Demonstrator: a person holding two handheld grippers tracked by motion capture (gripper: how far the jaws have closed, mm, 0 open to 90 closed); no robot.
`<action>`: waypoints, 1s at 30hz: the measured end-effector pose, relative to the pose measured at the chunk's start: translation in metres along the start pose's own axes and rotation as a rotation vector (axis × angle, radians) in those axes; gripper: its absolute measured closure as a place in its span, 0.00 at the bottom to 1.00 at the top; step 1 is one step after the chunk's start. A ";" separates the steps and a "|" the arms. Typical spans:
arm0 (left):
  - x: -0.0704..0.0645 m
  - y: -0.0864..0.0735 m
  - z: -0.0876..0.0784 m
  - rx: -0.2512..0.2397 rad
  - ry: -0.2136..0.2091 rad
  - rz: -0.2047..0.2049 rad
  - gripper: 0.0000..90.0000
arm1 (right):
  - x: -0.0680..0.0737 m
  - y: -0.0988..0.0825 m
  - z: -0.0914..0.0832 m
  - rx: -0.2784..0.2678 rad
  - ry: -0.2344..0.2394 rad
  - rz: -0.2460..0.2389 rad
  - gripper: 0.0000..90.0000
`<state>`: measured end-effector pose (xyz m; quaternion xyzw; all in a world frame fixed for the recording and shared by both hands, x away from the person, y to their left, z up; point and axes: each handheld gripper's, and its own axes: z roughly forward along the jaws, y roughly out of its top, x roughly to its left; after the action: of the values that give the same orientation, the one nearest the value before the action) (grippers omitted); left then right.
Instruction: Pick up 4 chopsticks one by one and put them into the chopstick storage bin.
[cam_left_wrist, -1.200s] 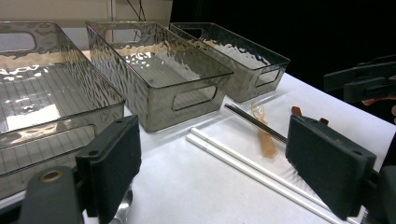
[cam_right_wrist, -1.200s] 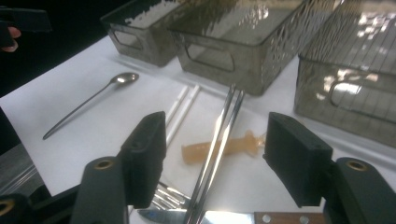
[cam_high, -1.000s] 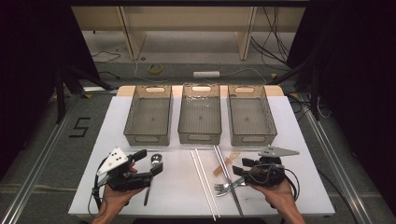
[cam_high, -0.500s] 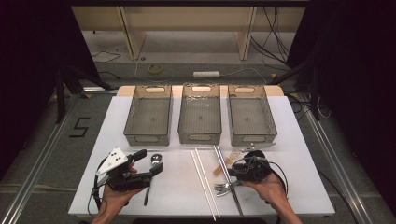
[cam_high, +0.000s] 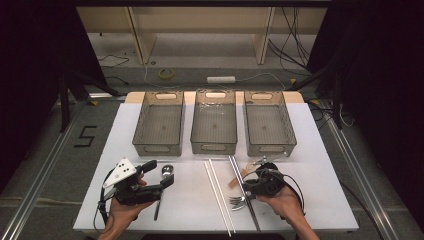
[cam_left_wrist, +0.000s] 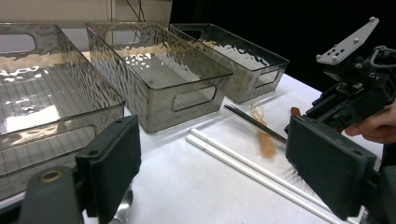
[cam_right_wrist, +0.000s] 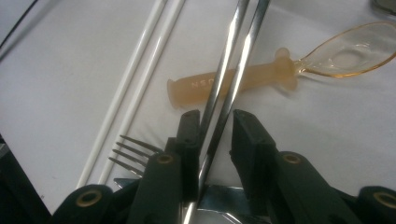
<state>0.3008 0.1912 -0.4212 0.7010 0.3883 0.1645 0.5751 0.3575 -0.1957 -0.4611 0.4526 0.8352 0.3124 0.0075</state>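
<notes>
From above, the right gripper (cam_high: 248, 186) is down over the metal chopsticks (cam_high: 240, 172) on the white desk (cam_high: 320, 165), below three empty bins (cam_high: 214, 148) that look ready for sorting.

Left gripper view: its fingers (cam_left_wrist: 112, 161) stand wide, holding nothing, apparently waiting.

Right gripper view: fingers (cam_right_wrist: 189, 135) have been narrowing around both sticks, lying across an amber spoon (cam_right_wrist: 280, 70), beside a fork (cam_right_wrist: 130, 151); the right finger is not yet touching.

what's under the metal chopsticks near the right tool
The metal chopsticks lie across the handle of an amber plastic spoon, whose bowl stays clear. A fork sits beside them. The stretch of handle beneath the sticks is covered.
</notes>
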 end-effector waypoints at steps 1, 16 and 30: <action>0.000 0.000 0.000 0.000 0.000 0.000 0.20 | 0.000 0.000 0.001 0.004 -0.001 0.001 0.82; 0.000 0.000 0.000 0.002 -0.001 0.002 0.20 | 0.000 0.001 0.009 0.048 -0.030 -0.008 0.87; 0.000 0.000 0.000 0.002 -0.002 0.001 0.20 | -0.005 0.003 0.011 0.055 -0.053 0.017 0.94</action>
<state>0.3008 0.1912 -0.4210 0.7020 0.3875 0.1640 0.5746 0.3657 -0.1924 -0.4699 0.4678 0.8392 0.2771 0.0147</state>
